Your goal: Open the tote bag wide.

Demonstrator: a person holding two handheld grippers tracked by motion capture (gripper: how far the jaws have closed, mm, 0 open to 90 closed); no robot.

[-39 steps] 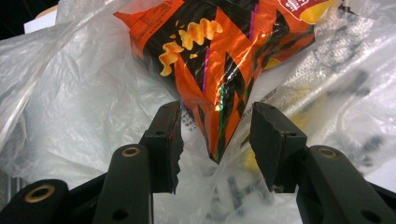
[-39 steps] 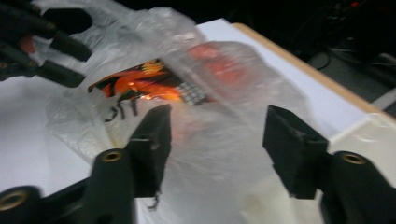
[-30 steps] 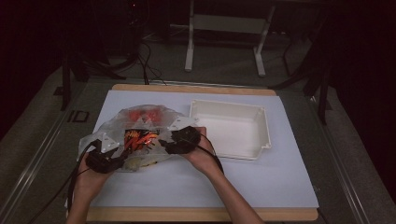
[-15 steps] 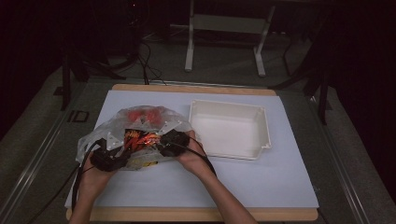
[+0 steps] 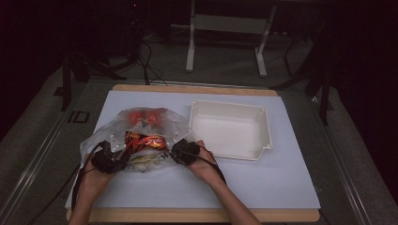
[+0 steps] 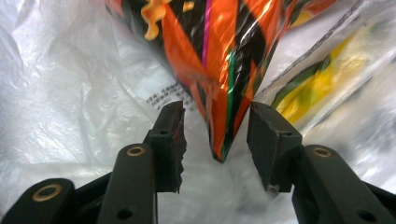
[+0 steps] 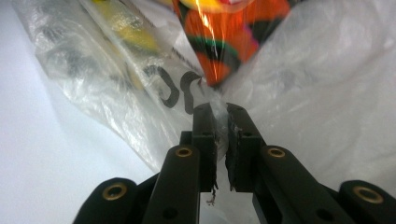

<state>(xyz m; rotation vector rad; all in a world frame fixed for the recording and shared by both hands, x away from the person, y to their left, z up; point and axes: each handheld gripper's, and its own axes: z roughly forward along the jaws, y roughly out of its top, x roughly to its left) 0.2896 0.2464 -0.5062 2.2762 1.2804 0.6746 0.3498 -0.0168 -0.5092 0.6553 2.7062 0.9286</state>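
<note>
A clear plastic bag (image 5: 105,136) lies on the left of the white mat, with an orange snack packet (image 5: 146,140), red items (image 5: 144,115) and a yellow-green packet (image 6: 322,79) inside. My left gripper (image 5: 121,153) is at the bag's near left side. In the left gripper view it (image 6: 215,135) is open around the orange packet's corner (image 6: 219,93), and its jaws have just been closing without the pads pressing on it. My right gripper (image 5: 174,151) is at the bag's near right edge. Its jaws (image 7: 221,135) have just been closing and now pinch the clear film (image 7: 299,93).
An empty white tray (image 5: 263,126) stands to the right of the bag, close to my right hand. The white mat (image 5: 263,187) covers a wooden board whose edge runs along the front. Table legs and cables lie beyond the far edge.
My right gripper has come down and a little left onto the bag's edge. The left gripper has stayed where it was.
</note>
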